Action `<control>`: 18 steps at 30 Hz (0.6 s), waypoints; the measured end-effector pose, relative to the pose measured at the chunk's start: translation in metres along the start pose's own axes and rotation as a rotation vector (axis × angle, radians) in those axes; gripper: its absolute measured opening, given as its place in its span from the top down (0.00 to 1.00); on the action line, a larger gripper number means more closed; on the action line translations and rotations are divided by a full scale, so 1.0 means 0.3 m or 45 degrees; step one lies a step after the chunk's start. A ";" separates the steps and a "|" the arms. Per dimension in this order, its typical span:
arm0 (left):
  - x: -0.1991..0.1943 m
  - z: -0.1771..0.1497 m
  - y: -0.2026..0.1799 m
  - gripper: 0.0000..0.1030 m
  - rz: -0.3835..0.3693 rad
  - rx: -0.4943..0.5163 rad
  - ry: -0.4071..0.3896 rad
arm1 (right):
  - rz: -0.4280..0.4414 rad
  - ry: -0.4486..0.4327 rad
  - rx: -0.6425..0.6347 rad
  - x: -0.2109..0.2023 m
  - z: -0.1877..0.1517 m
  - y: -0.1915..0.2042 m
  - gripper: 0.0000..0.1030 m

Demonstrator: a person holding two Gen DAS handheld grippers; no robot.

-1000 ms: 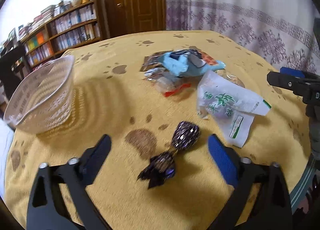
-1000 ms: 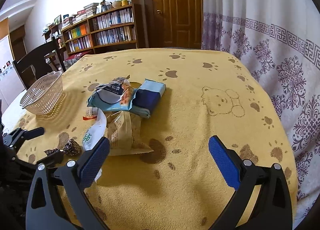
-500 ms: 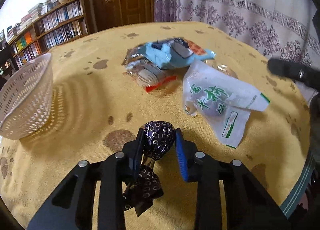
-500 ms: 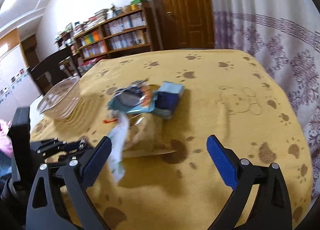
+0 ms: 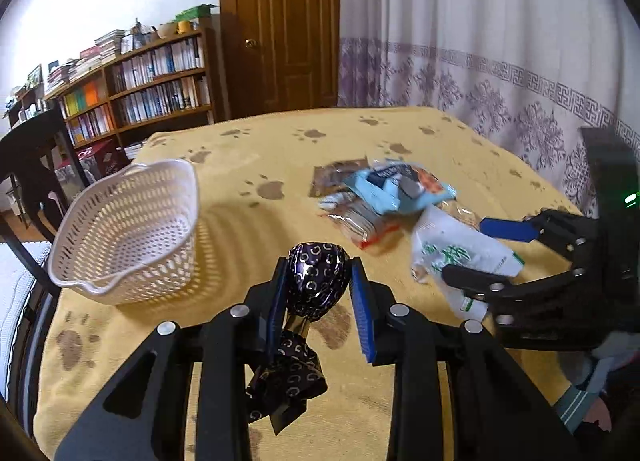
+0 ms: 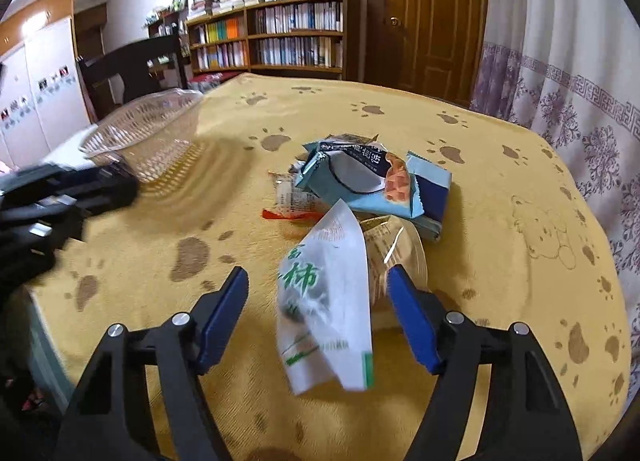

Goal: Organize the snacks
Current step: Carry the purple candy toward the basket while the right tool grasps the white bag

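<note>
My left gripper [image 5: 318, 293] is shut on a dark purple foil-wrapped candy [image 5: 316, 279], held above the yellow tablecloth; its twisted tail hangs below. The white mesh basket [image 5: 128, 229] stands to the left of it, seen blurred as the basket [image 6: 148, 137] in the right wrist view. My right gripper [image 6: 318, 301] is open, its blue pads on either side of a white packet with green characters [image 6: 324, 301]. That white packet [image 5: 460, 257] also lies under the right gripper [image 5: 476, 253] in the left wrist view. Behind it sits a pile of snack packets [image 6: 372, 185].
The table wears a yellow paw-print cloth [image 6: 520, 221]. A dark chair [image 5: 28, 165] stands at the left edge beside the basket. A curtain [image 5: 500, 81] hangs close along the right side. A bookshelf [image 5: 140, 89] and a wooden door [image 5: 288, 21] lie beyond.
My left gripper closed on the purple candy and lifted it off the cloth. My right gripper moved forward and down until its open fingers straddle the white packet.
</note>
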State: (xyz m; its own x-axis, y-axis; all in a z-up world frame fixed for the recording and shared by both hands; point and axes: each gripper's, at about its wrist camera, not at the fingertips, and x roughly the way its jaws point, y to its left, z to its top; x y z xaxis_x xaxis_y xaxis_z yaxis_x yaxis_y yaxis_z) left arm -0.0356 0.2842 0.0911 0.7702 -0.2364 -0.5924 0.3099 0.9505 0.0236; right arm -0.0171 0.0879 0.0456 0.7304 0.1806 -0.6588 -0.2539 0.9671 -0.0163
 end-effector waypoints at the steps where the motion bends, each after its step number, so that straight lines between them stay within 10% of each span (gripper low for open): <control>1: -0.003 0.004 0.011 0.70 0.009 -0.009 0.001 | -0.027 0.000 -0.019 0.011 0.003 0.010 0.30; 11: -0.016 0.032 0.105 0.70 0.060 -0.075 -0.005 | -0.176 0.062 -0.235 0.082 -0.012 0.099 0.52; 18: -0.054 0.050 0.156 0.70 0.089 -0.121 -0.044 | -0.059 0.089 -0.103 0.052 -0.014 0.070 0.65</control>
State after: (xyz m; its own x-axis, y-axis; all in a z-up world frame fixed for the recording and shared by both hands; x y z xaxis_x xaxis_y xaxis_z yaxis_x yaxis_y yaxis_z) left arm -0.0252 0.3296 0.1139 0.8073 -0.1745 -0.5638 0.2020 0.9793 -0.0139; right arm -0.0137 0.1103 0.0318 0.6974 0.1202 -0.7065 -0.2729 0.9561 -0.1067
